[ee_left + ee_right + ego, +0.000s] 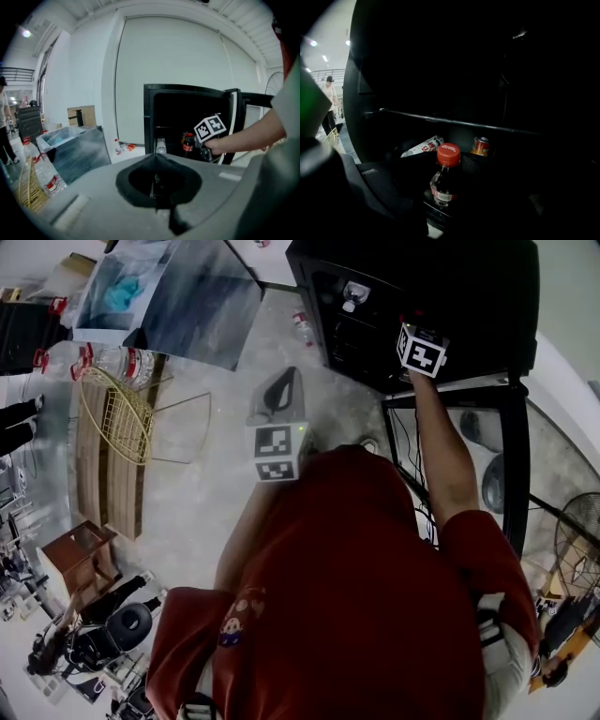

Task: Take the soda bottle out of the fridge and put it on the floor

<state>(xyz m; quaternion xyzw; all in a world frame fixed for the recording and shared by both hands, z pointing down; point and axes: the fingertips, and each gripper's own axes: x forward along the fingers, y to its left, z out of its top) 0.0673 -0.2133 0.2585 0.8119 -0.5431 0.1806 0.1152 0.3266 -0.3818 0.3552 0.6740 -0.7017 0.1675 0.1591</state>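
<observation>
The soda bottle (444,180), dark with a red cap, stands upright on the lower shelf of the black fridge (469,296). My right gripper (446,187) reaches into the fridge, and its dark jaws flank the bottle and look pressed on its sides. In the left gripper view the soda bottle (188,143) shows just left of the right gripper's marker cube (210,127). The head view hides the bottle behind that cube (422,348). My left gripper (286,381) hangs over the floor in front of the fridge, jaws together and holding nothing.
Behind the soda bottle stand a can (480,146) and a lying white-labelled bottle (423,146). The fridge door (511,456) hangs open to the right. On the floor are a small bottle (303,329), a yellow wire chair (117,413), water bottles (103,360) and a metal box (187,296).
</observation>
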